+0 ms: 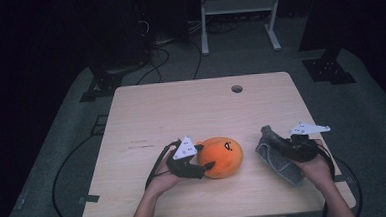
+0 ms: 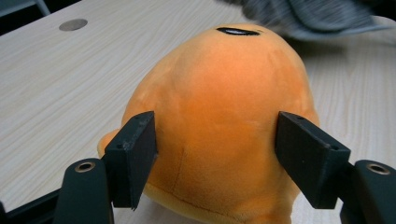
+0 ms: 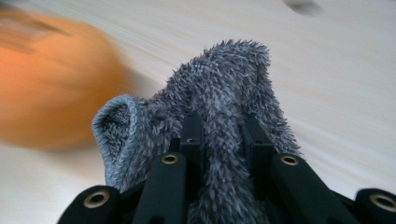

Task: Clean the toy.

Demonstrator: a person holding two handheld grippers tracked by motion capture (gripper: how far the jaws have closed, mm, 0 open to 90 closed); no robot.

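Near the front edge of the light wooden table [image 1: 181, 104], a round orange plush toy [image 1: 222, 156] lies between the left gripper's [image 1: 207, 157] jaws, whose pads press its sides. Toward the front right corner, the right gripper [image 1: 272, 143] pinches a fuzzy grey sock [image 1: 279, 160], jaws narrow, fabric bunched between them.

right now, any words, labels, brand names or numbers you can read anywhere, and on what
No readable text anywhere.
Orange plush toy: a black stitched mark near its top, a face feature rather than lettering.
Grey fuzzy cloth: no tag or label showing.
Grey plates on the tongs, high view: small dark dots, too small to read as anything.
Table: plain wood grain and a round hole, no markings.
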